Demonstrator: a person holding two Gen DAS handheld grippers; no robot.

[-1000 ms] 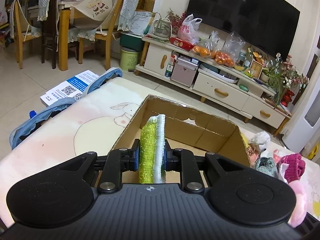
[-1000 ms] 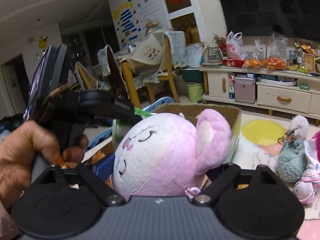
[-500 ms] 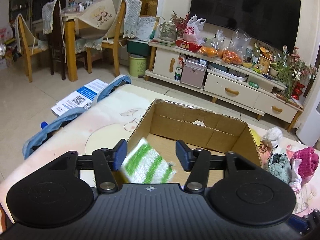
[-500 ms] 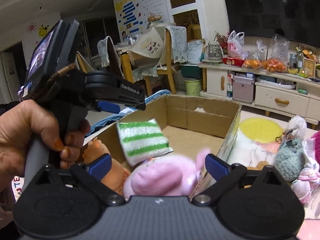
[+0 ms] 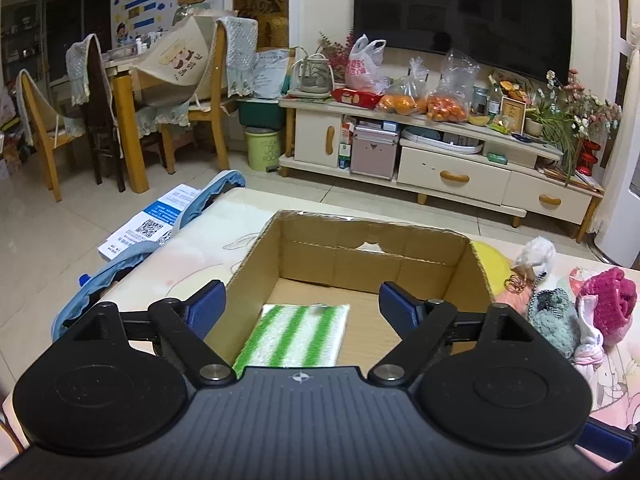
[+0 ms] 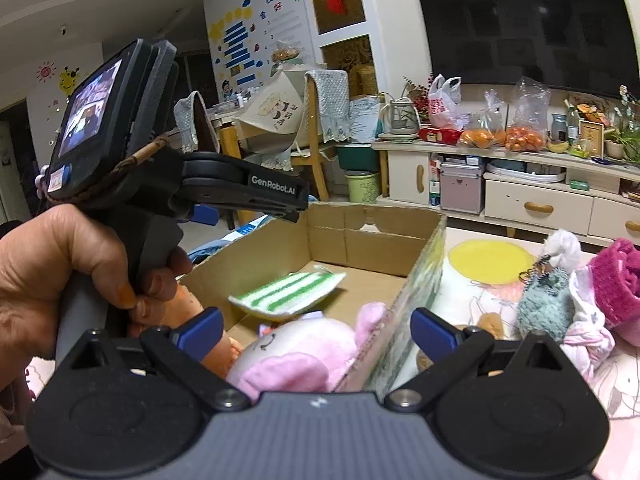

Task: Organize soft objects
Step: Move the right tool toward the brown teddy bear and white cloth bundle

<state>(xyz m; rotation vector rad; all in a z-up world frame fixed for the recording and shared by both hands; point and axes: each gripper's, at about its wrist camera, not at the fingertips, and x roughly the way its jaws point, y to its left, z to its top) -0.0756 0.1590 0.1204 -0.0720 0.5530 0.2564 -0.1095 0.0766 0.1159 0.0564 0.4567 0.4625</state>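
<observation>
An open cardboard box (image 5: 476, 260) stands on the table. A green-and-white striped cloth (image 5: 296, 334) lies inside it, below my left gripper (image 5: 302, 304), which is open and empty above the box. In the right wrist view the cloth (image 6: 288, 290) lies over a pink plush toy (image 6: 296, 360) and an orange toy (image 6: 188, 312) in the box (image 6: 368, 236). My right gripper (image 6: 316, 330) is open and empty above the box's near right wall.
To the right of the box lie a magenta knit item (image 5: 610, 300), a grey-green fuzzy toy (image 5: 556, 322) and a white fluffy toy (image 5: 534, 254). The hand-held left gripper body (image 6: 132, 168) is at the left of the right wrist view. A TV cabinet (image 5: 440, 152) stands behind.
My left gripper opened and let go of the striped cloth, which dropped flat into the box. My right gripper opened and the pink plush fell into the box.
</observation>
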